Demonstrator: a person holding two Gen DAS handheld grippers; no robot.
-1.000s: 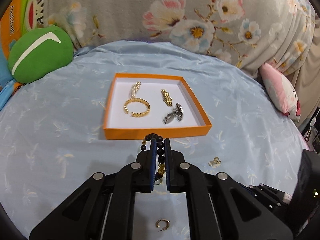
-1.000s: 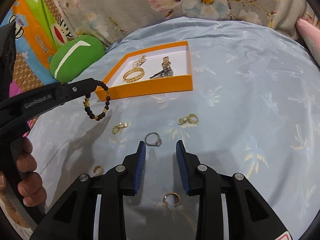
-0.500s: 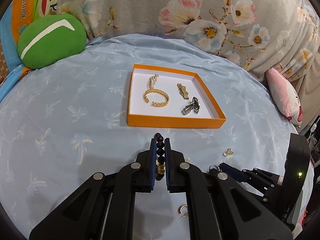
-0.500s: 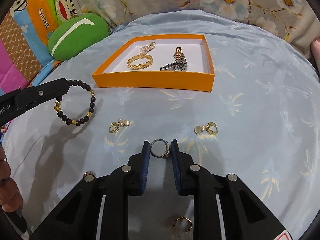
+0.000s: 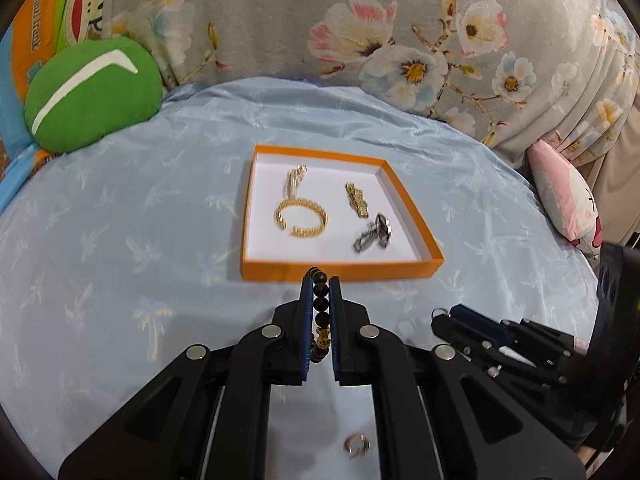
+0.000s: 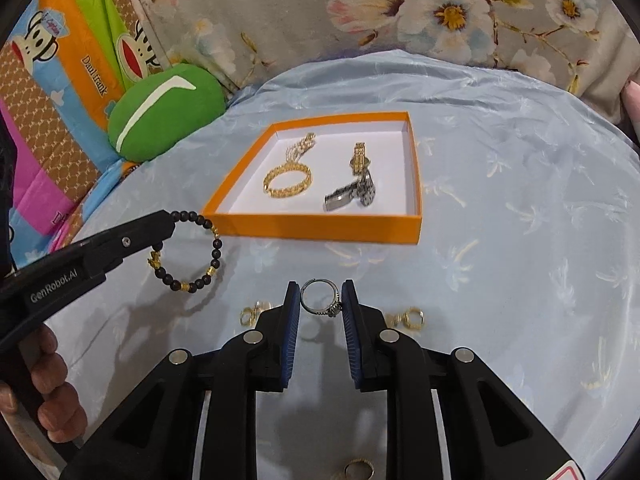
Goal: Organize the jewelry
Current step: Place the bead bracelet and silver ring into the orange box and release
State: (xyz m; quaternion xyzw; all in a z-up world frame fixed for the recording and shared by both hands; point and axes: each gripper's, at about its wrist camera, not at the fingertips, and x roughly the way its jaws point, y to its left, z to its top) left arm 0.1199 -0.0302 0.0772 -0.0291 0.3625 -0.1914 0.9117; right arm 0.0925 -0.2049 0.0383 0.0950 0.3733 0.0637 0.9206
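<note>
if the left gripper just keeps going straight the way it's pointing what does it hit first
Most likely the near wall of the orange box, directly ahead of the left gripper, which is shut on the beaded bracelet. Depth is unclear; it might meet the blue cloth just short of it.

Two matte black plastic two-finger grippers, left (image 5: 321, 304) and right (image 6: 320, 304), each with ribbed blue rubber pads (image 6: 291, 334) and round silver screws (image 6: 252, 336). White "GenRobot.AI" lettering (image 6: 56, 285) along the left one's side. Bare hand (image 6: 48, 384) on its handle.
</note>
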